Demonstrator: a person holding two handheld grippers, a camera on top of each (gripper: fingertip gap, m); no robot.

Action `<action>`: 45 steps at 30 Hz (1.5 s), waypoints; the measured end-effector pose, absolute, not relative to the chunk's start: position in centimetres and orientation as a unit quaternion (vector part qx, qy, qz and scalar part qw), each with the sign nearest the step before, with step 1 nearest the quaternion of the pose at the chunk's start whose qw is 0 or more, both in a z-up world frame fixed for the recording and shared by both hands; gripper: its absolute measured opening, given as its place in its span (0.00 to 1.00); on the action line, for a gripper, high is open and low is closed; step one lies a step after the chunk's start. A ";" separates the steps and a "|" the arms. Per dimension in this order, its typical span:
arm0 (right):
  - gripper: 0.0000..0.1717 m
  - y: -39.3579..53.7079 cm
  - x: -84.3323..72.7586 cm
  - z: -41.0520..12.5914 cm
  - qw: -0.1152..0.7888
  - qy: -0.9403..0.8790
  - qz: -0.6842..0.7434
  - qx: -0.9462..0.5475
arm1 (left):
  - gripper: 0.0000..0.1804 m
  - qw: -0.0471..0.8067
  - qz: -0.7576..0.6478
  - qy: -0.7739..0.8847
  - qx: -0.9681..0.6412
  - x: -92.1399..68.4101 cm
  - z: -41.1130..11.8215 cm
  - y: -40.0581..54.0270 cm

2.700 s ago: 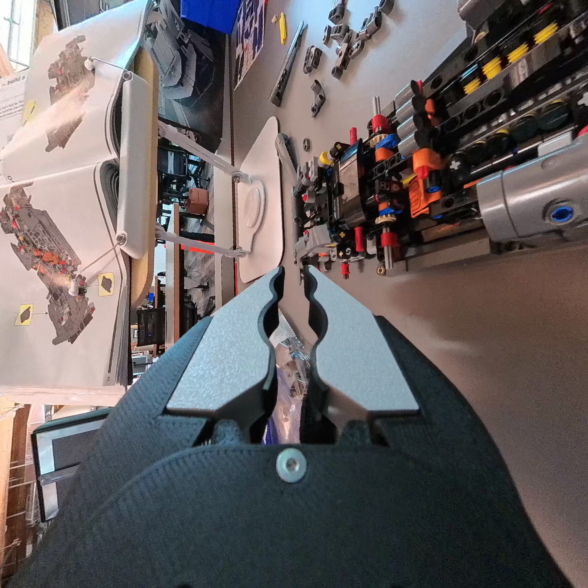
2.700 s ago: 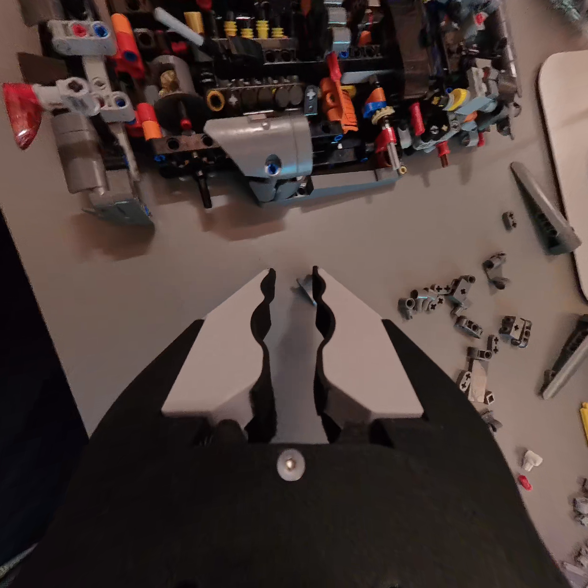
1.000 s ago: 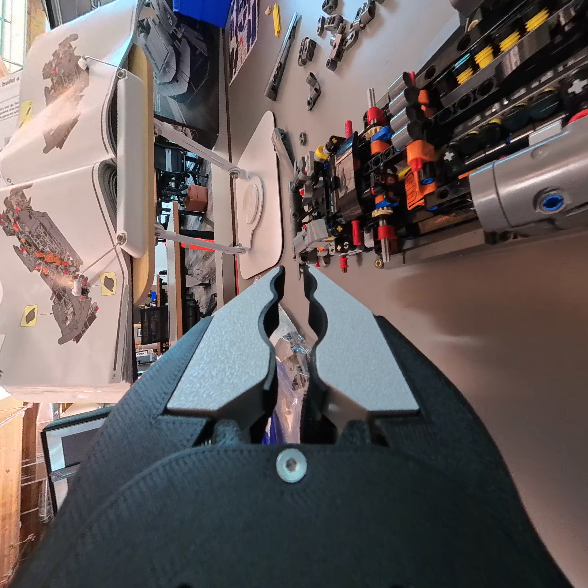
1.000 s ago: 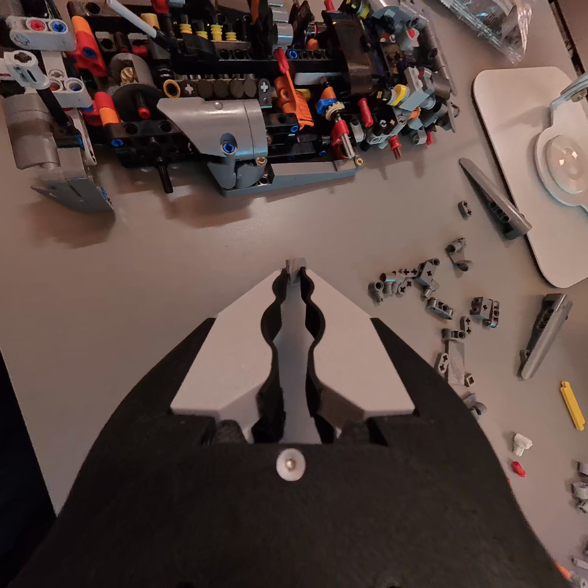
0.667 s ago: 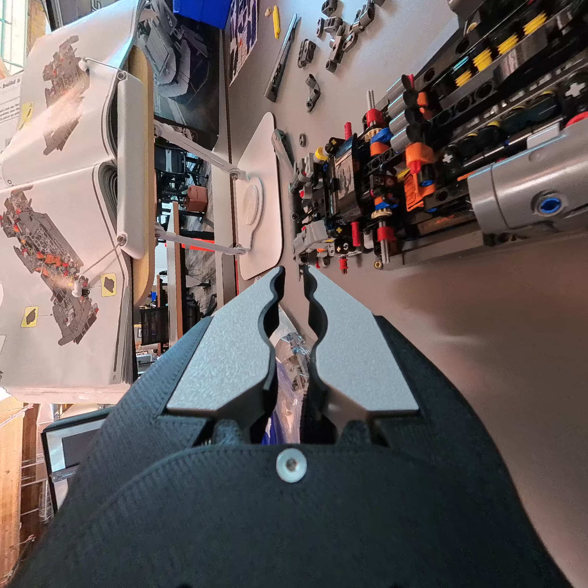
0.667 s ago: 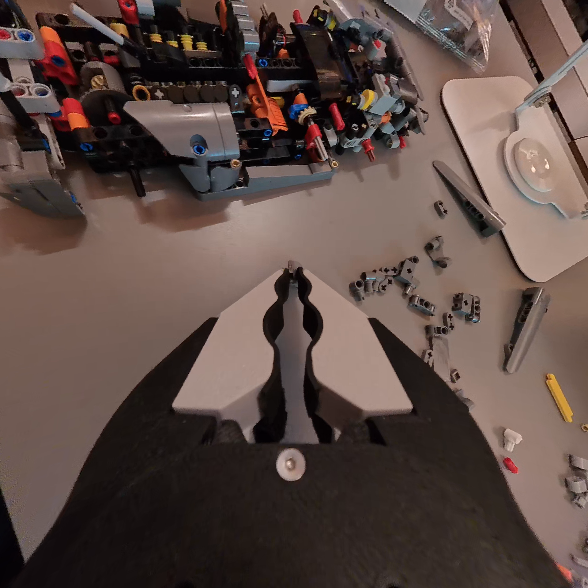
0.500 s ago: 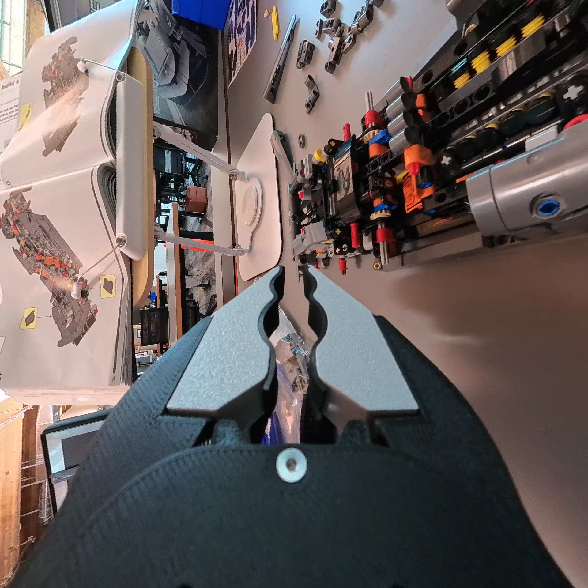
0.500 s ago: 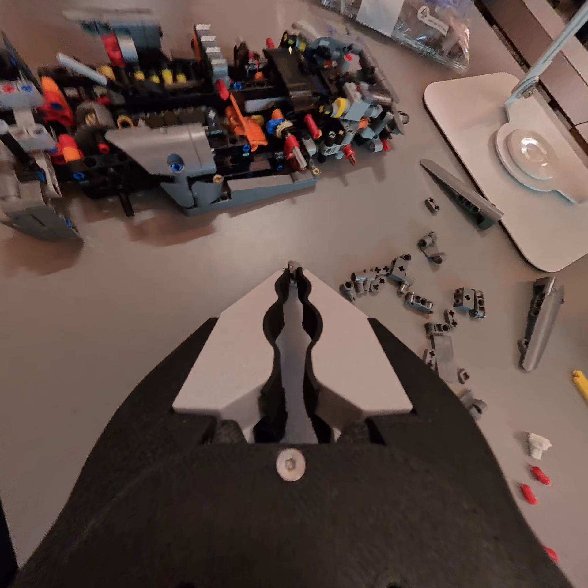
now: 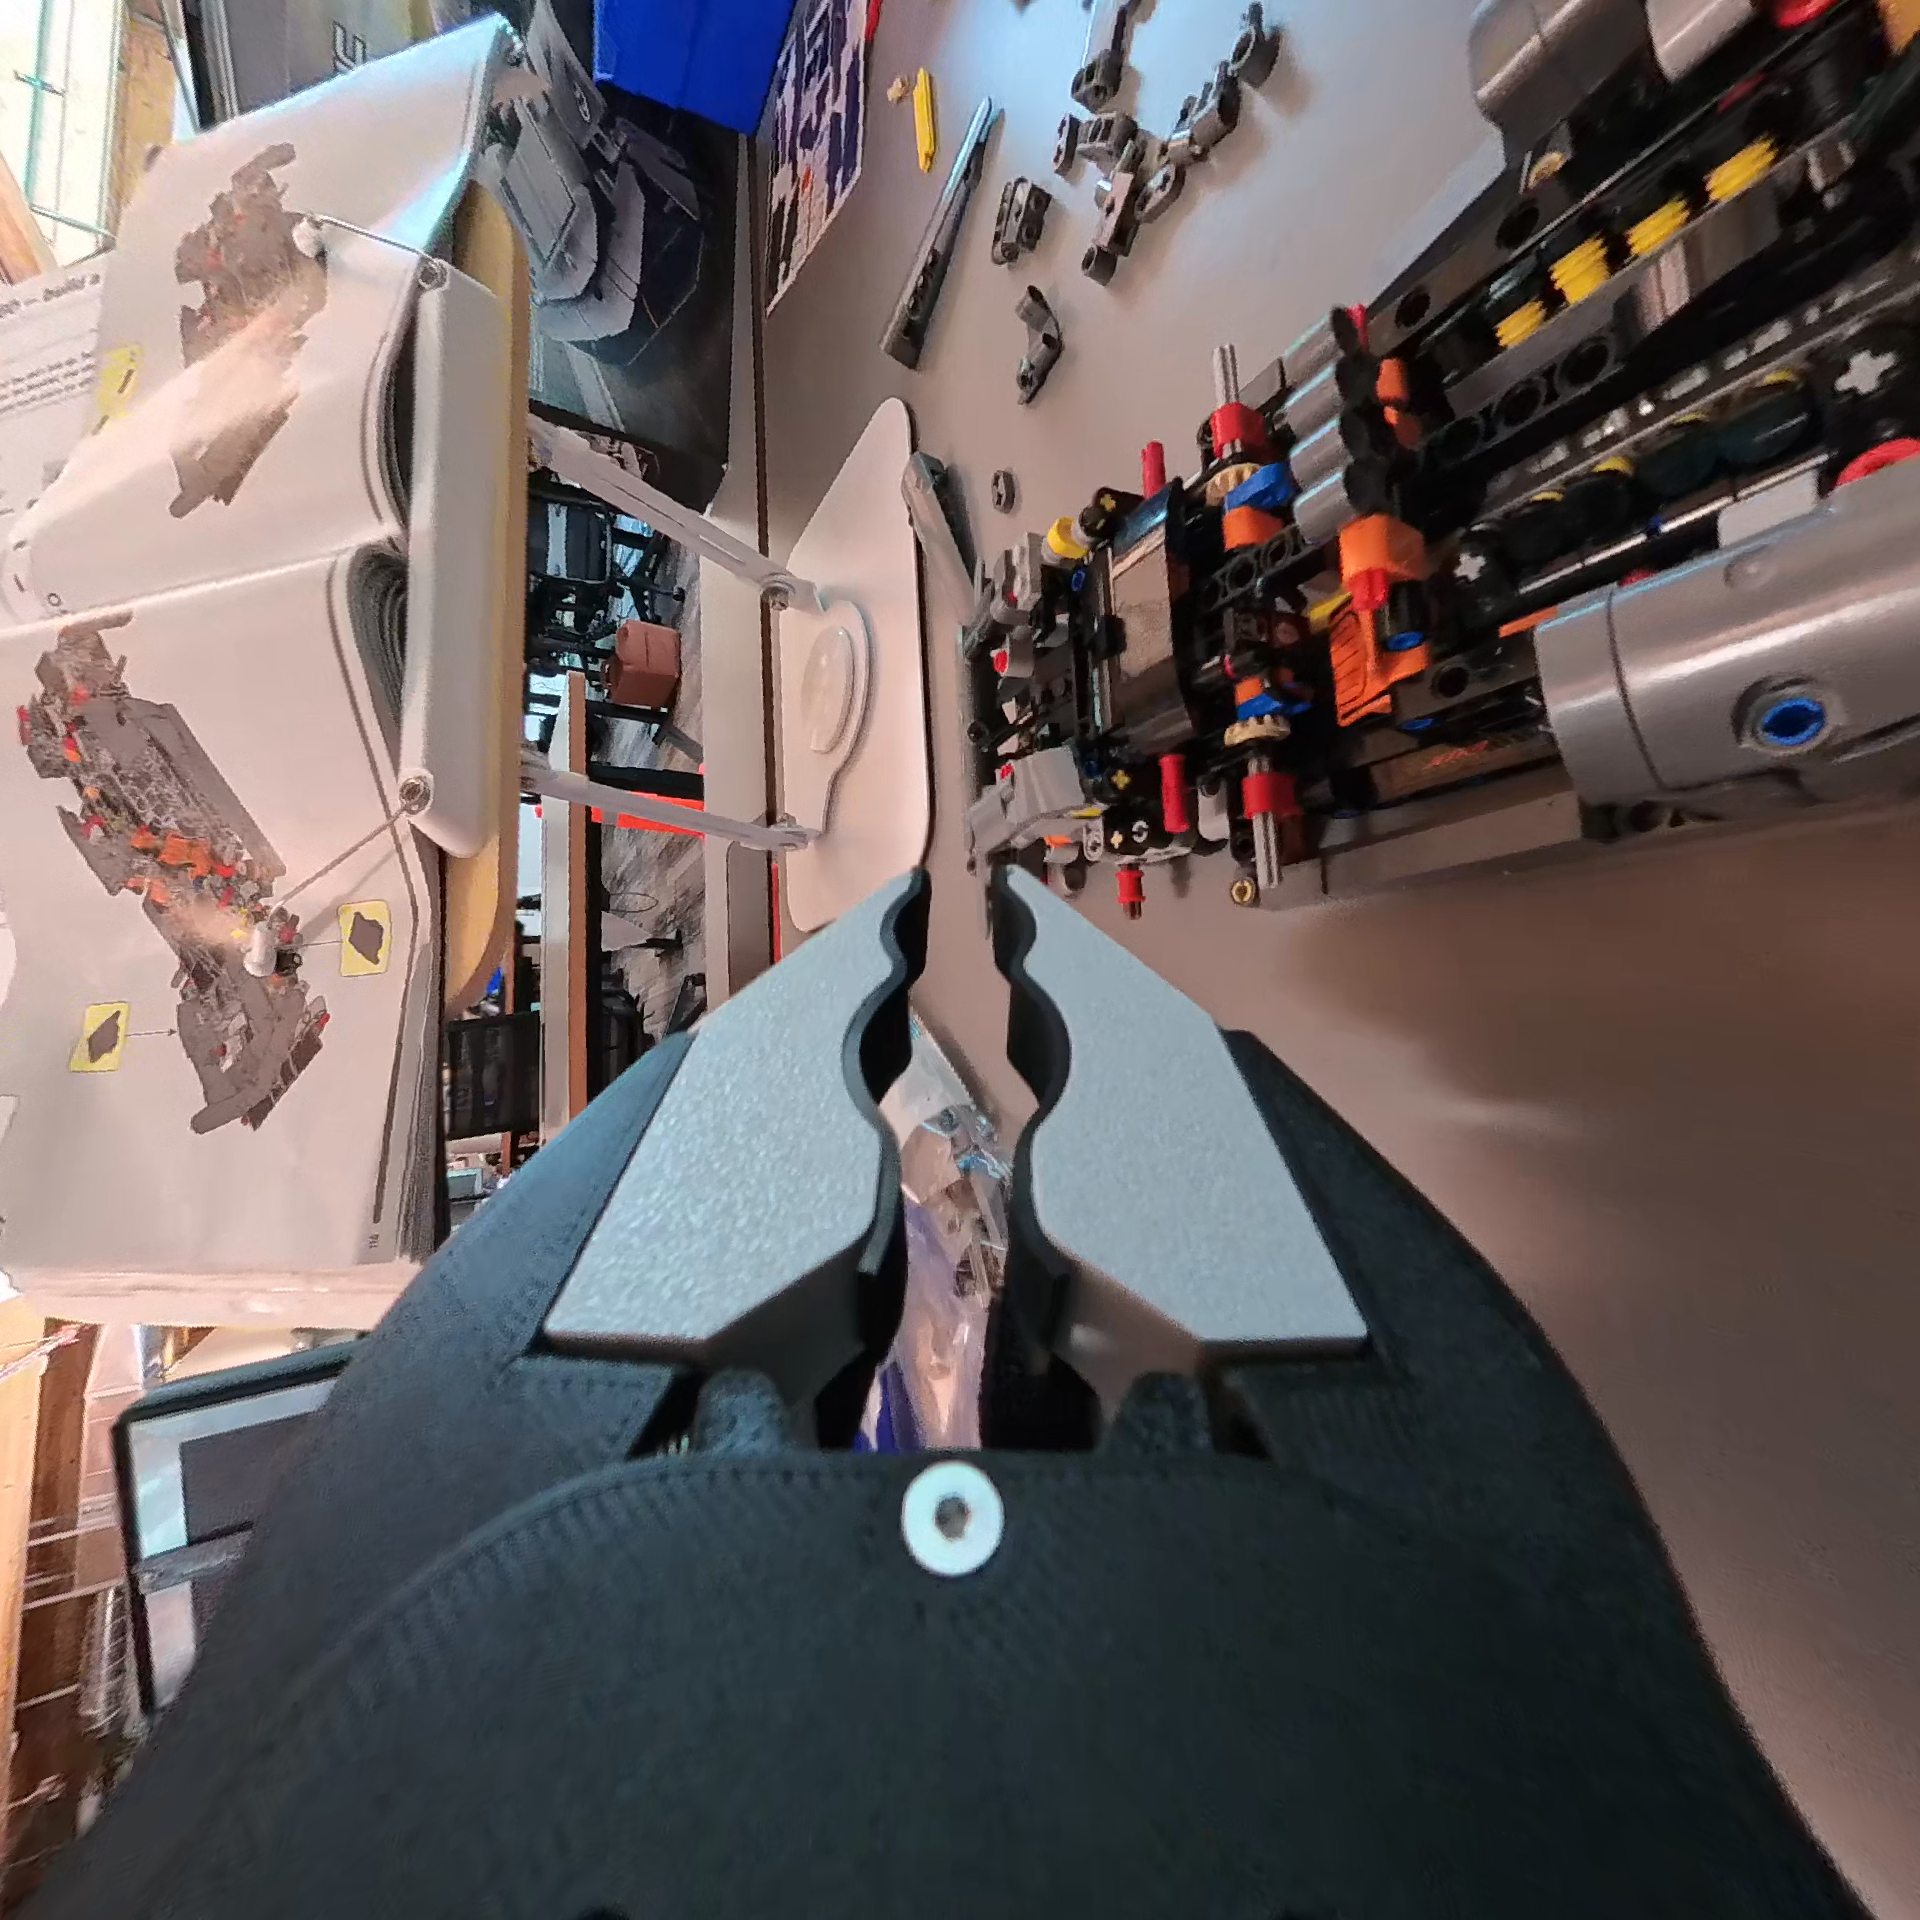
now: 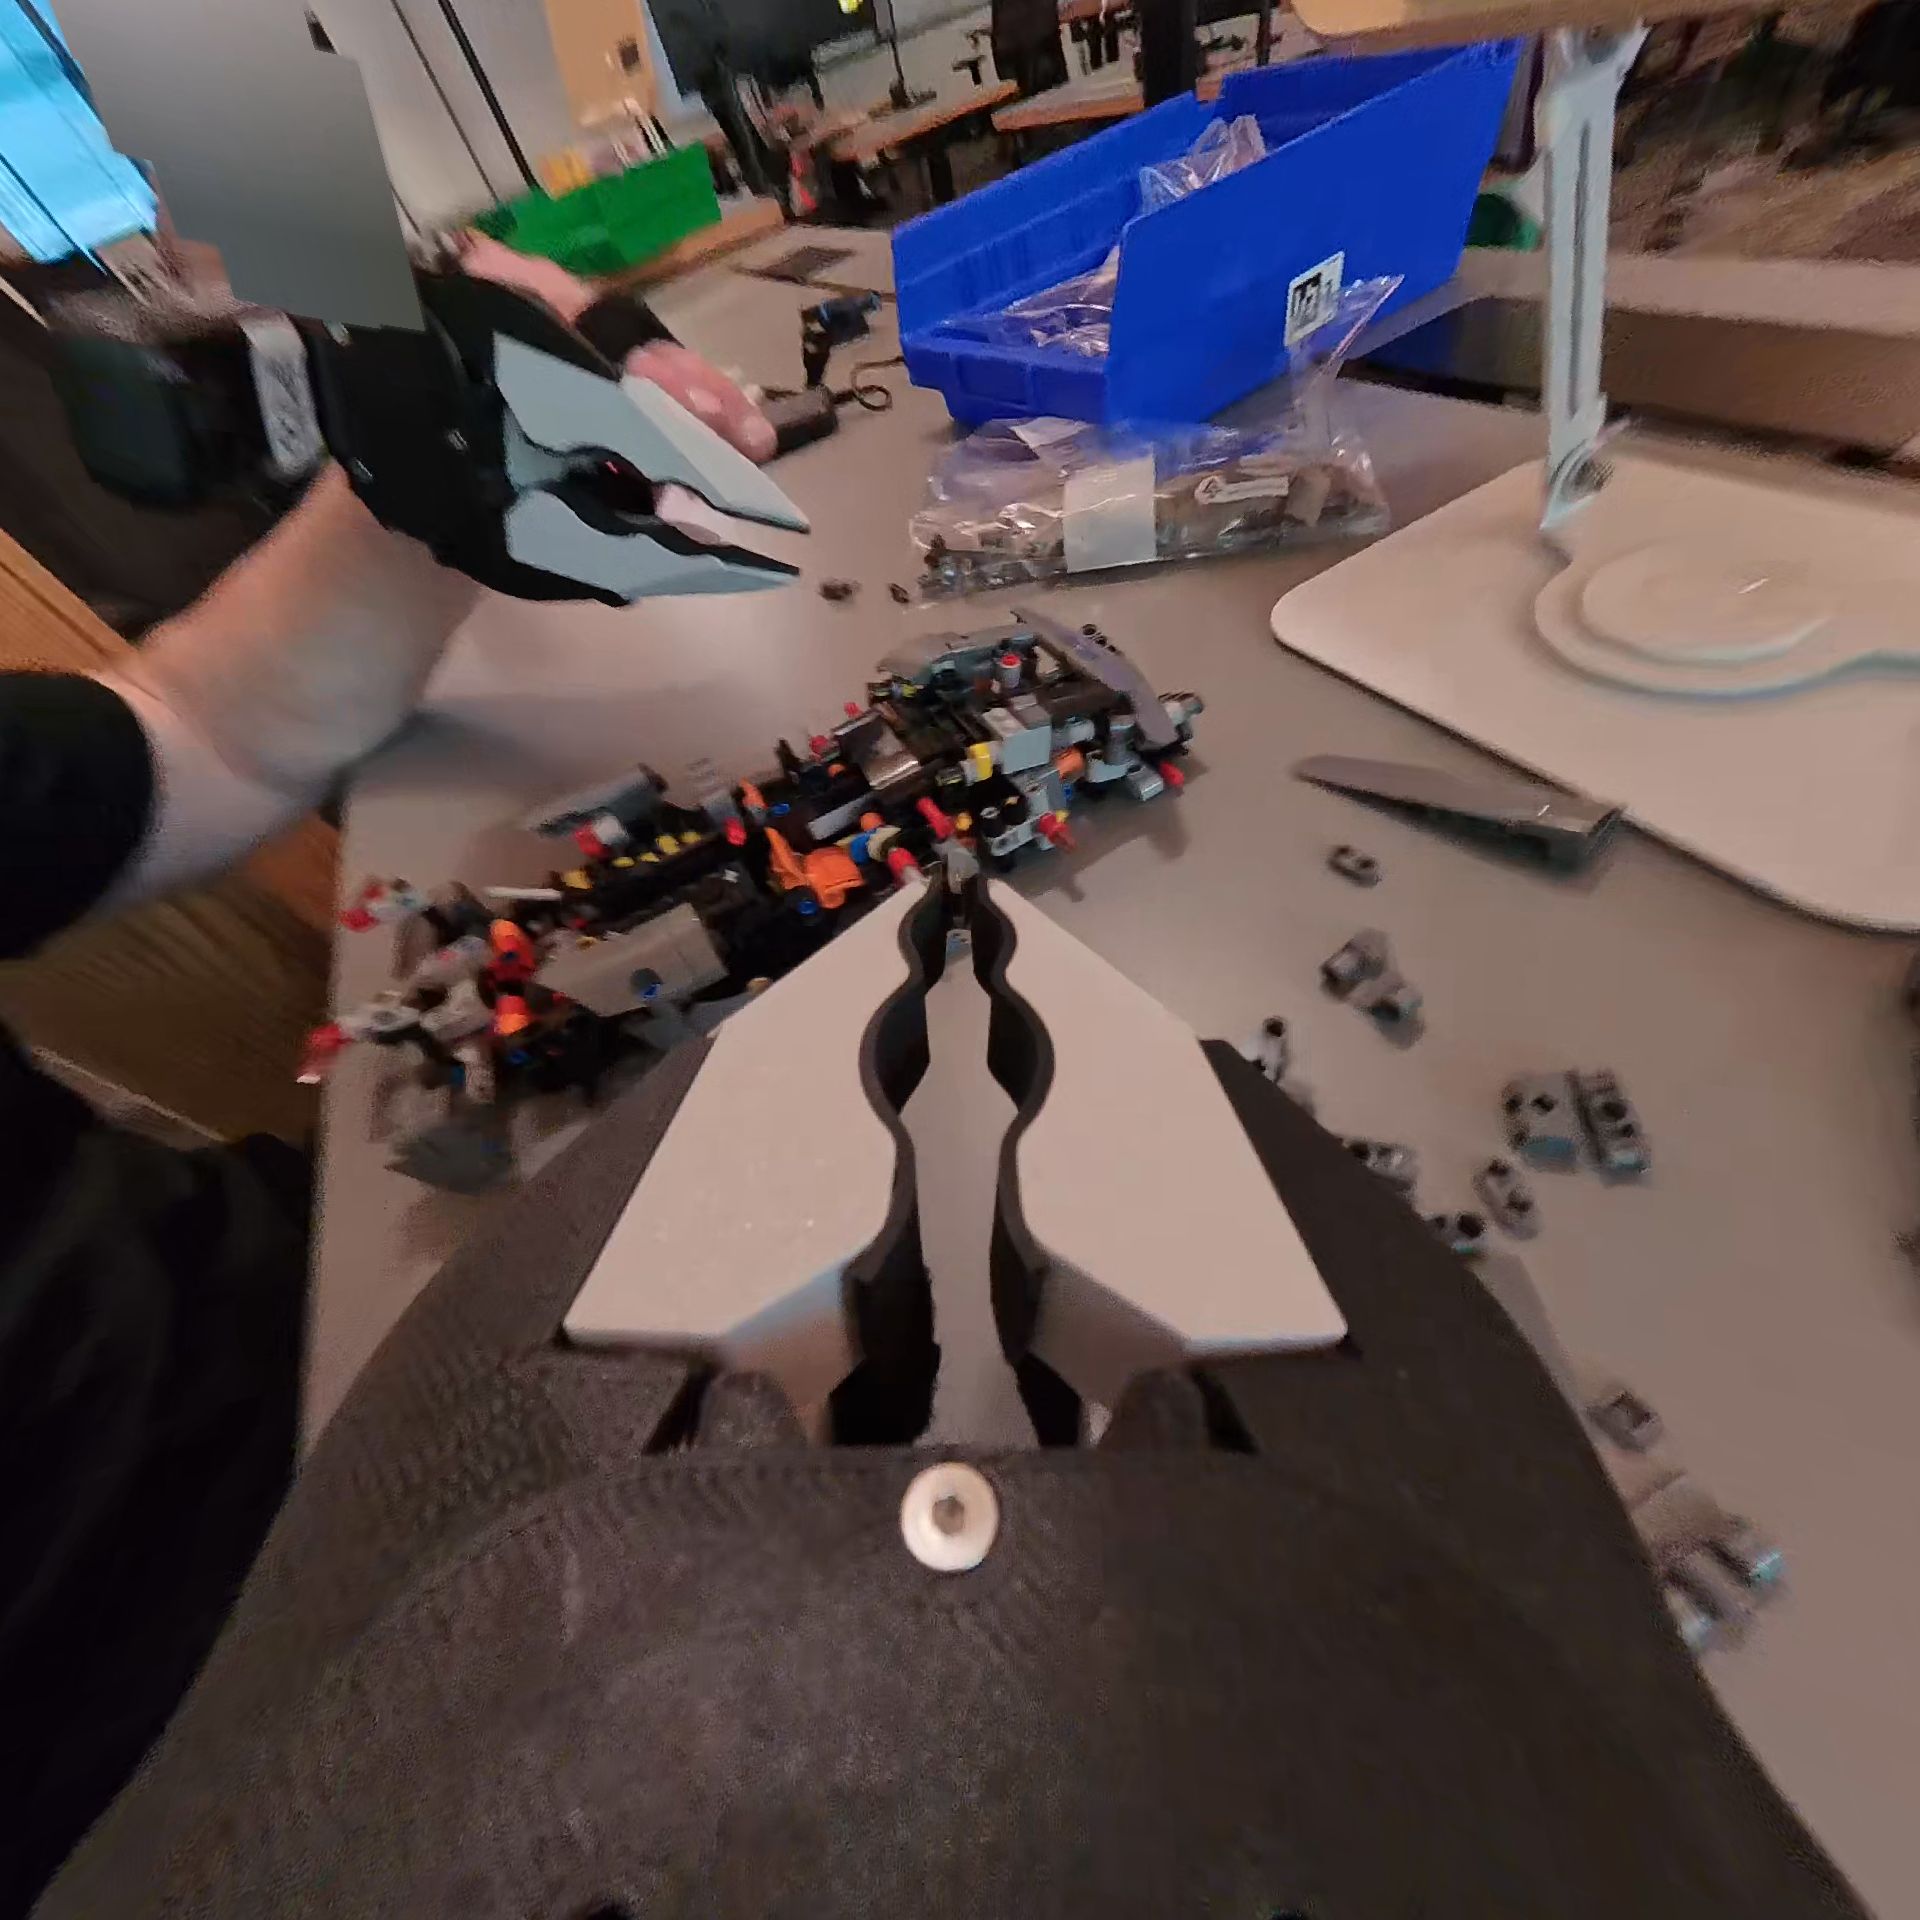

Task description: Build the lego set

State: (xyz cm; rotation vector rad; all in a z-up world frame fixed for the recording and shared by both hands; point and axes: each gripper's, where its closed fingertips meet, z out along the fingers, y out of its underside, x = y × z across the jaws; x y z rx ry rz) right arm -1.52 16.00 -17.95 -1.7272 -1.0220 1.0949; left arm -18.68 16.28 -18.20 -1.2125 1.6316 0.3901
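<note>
R hand-held gripper (image 10: 954, 888) pinching small grey piece (image 10: 956, 868), L hand-held gripper (image 9: 958, 883) narrow, bare

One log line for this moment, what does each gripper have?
left gripper: open, empty, in air | right gripper: shut on small grey piece | nearby: brick model, loose grey parts

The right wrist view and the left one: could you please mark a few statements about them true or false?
1. The blue bin holds clear bags. True.
2. The left gripper clamps a red brick. False: its jaws stand apart with nothing between them.
3. The right gripper pinches a small grey piece at its fingertips. True.
4. The brick model sits on the white stand base. False: it rests on the grey table beside it.
</note>
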 end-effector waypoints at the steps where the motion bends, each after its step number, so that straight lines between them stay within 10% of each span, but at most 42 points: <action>1: 0.01 16.2 -1.9 -18.0 0.429 -0.427 0.408 -0.684 | 0.05 0.512 0.157 0.678 -0.504 -18.5 -18.1 16.3; 19: 0.00 18.0 -10.3 -19.4 0.538 -0.678 -0.002 -0.501 | 0.00 0.467 0.034 0.708 -0.528 -13.3 -17.4 21.6; 45: 0.01 18.7 -11.3 -21.1 0.527 -0.716 -0.046 -0.456 | 0.00 0.408 -0.013 0.749 -0.521 -10.9 -21.4 20.6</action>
